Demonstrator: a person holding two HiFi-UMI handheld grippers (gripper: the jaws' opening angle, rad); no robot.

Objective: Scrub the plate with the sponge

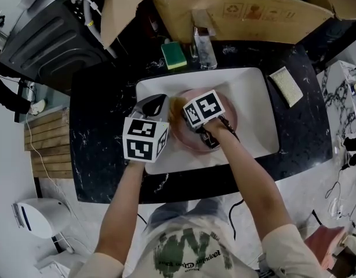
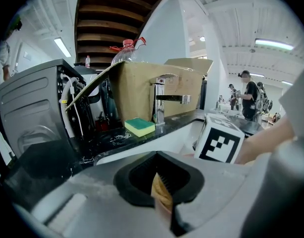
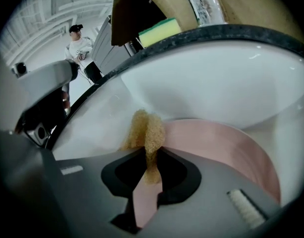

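Note:
A pink plate [image 1: 227, 123] lies in the white sink [image 1: 256, 97]. Over the plate's left edge sits a tan sponge [image 1: 177, 107], caught between both grippers. My right gripper [image 1: 185, 112] is shut on the sponge [image 3: 146, 135], which stands folded out of its jaws above the plate [image 3: 226, 148]. From the left, my left gripper [image 1: 164, 104] meets it. In the left gripper view a thin tan strip of sponge [image 2: 161, 195] is pinched in the left gripper [image 2: 163, 202]. The right gripper's marker cube [image 2: 219, 140] shows just ahead of it.
A green and yellow sponge [image 1: 174, 55] lies on the black counter beside the faucet [image 1: 204, 48]. A cardboard box [image 1: 242, 10] stands behind the sink. A pale scouring pad [image 1: 286, 86] lies at the right, and a dark appliance [image 1: 44, 39] at the left. People stand far off.

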